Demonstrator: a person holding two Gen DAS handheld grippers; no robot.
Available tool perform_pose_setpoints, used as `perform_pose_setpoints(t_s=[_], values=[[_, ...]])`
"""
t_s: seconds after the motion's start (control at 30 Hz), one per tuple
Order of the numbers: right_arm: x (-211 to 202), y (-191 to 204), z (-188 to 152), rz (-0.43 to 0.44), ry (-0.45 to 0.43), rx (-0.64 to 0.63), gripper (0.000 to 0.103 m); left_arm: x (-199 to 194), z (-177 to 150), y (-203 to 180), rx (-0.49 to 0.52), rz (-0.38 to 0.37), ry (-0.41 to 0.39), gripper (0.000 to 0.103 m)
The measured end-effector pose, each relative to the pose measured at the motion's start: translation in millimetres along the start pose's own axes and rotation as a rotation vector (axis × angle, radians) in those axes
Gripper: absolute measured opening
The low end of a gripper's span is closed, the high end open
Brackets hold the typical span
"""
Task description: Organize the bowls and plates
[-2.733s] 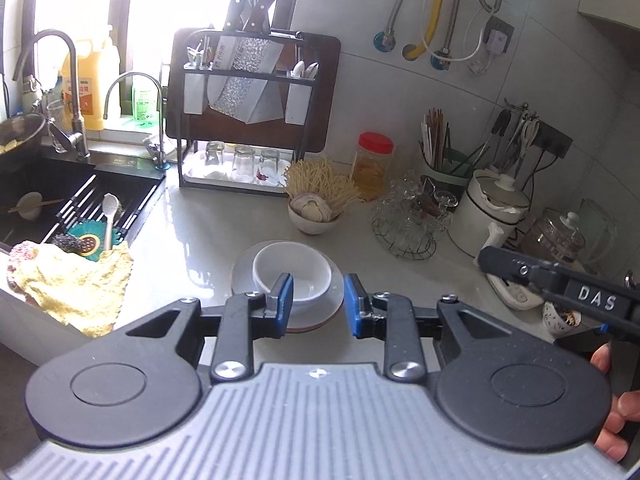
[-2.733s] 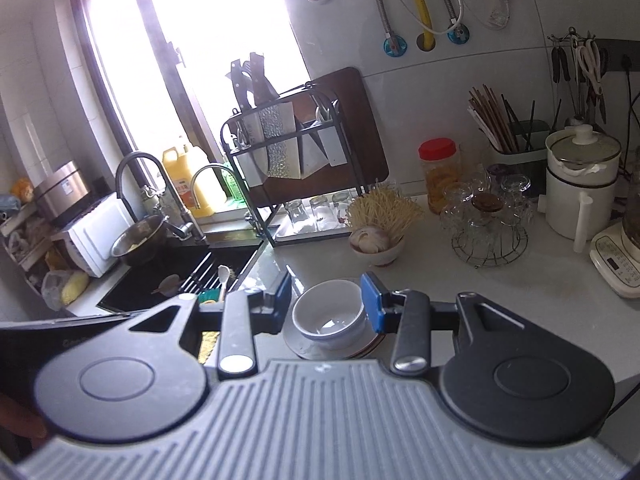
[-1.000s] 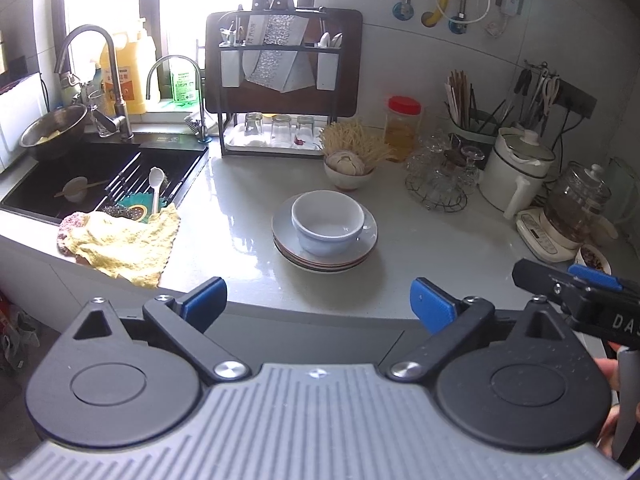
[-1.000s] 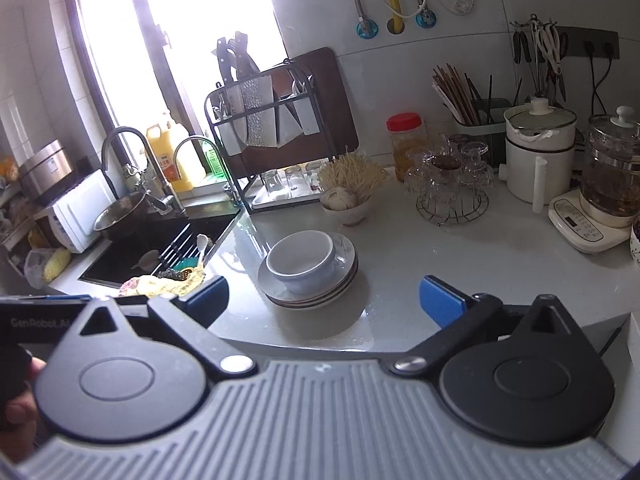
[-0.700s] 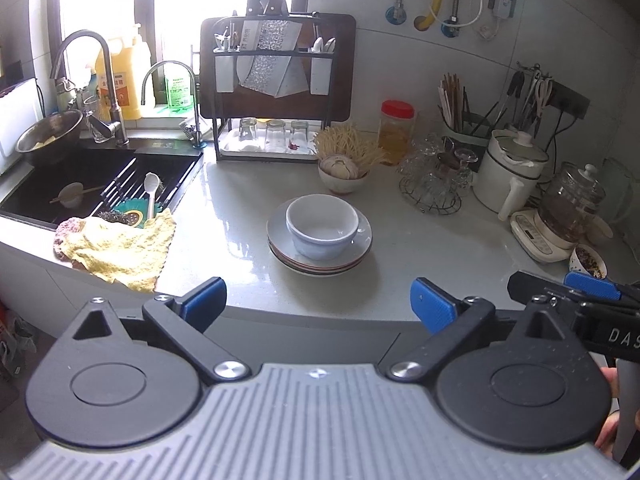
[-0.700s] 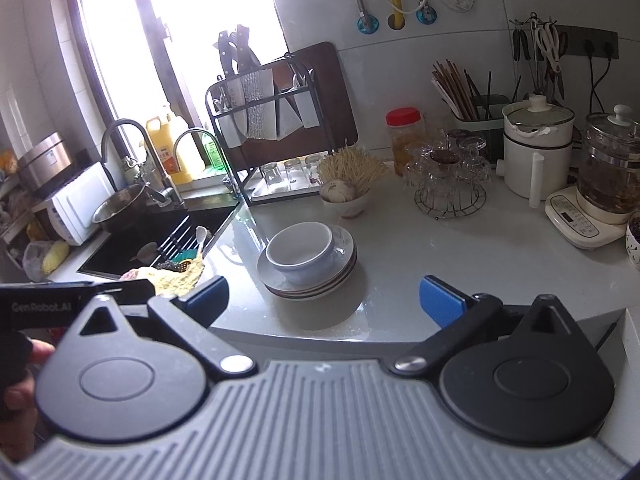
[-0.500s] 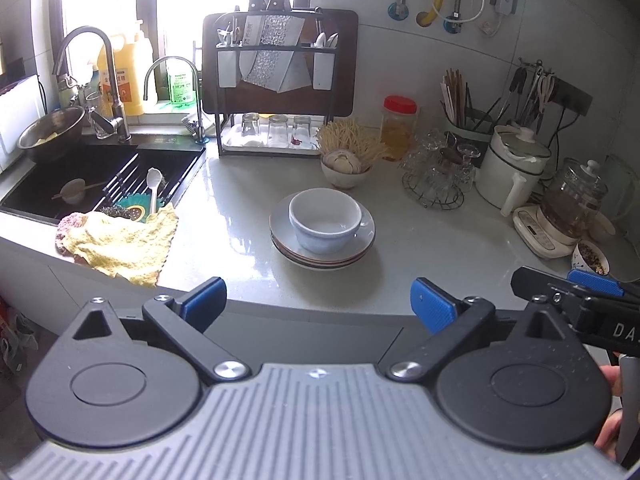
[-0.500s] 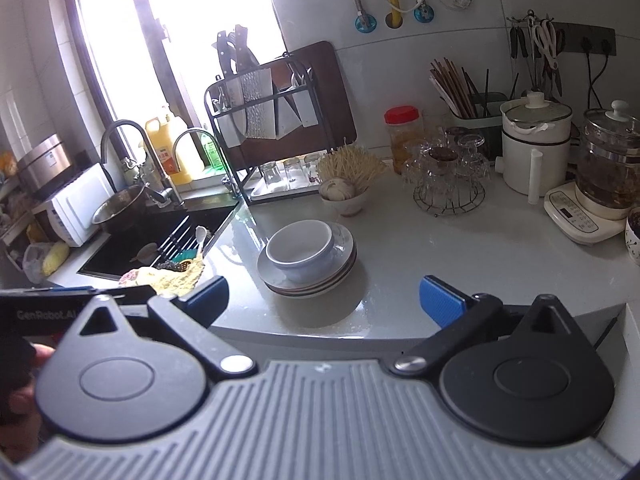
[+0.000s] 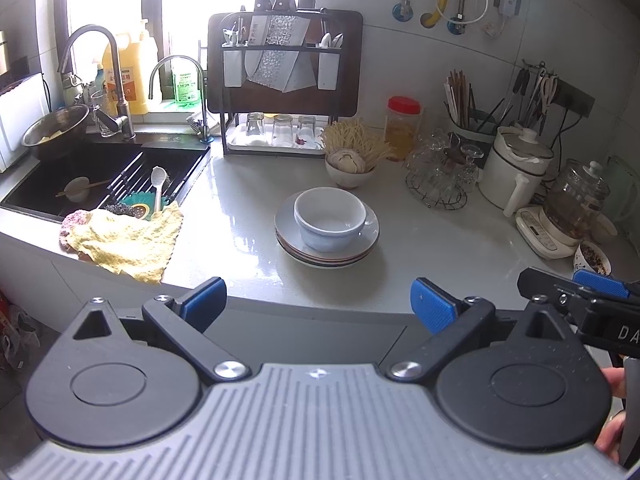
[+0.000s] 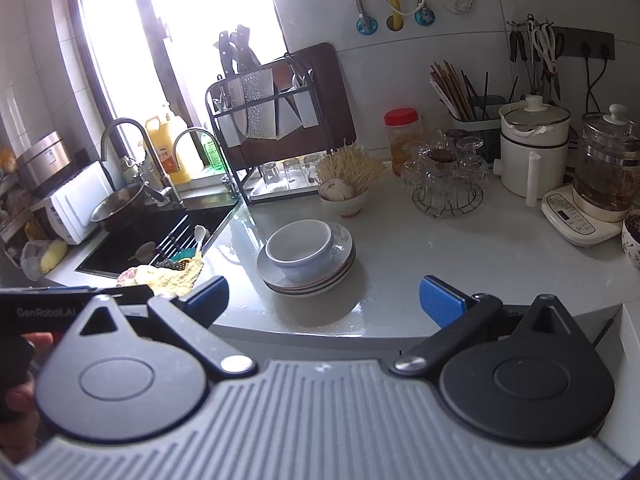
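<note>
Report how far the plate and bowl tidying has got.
Done: the white bowl sits upright on the stack of plates on the countertop. In hand: nothing; the left gripper and right gripper are both open and empty, short of the counter edge. Left: possibly nothing; the spoon over the sink is not a plate or bowl.

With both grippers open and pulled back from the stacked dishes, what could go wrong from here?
1. The white bowl sits loose on the plate stack; lifting the stack by one rim may tip or slide it off.
2. The stack is near the counter edge, so a nudge toward the camera could push it over.
3. The glass cup rack stands close behind; a wide swing of the right gripper might strike it.
</note>
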State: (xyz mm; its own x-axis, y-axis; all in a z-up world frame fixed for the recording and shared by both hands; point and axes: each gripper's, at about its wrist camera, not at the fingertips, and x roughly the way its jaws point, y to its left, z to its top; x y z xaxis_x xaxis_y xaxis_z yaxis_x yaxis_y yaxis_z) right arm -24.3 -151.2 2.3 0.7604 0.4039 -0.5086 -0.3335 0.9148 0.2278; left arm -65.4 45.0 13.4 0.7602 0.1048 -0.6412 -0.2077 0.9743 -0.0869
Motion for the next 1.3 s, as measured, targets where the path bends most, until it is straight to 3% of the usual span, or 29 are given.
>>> perform_pose_setpoints(t_s=[1.3], values=[[-12.8, 3.4, -8.6, -0.010, -0.018, -0.001, 0.103, -13.4, -8.0, -7.5, 0.019, -0.019, -0.009, 0.101]])
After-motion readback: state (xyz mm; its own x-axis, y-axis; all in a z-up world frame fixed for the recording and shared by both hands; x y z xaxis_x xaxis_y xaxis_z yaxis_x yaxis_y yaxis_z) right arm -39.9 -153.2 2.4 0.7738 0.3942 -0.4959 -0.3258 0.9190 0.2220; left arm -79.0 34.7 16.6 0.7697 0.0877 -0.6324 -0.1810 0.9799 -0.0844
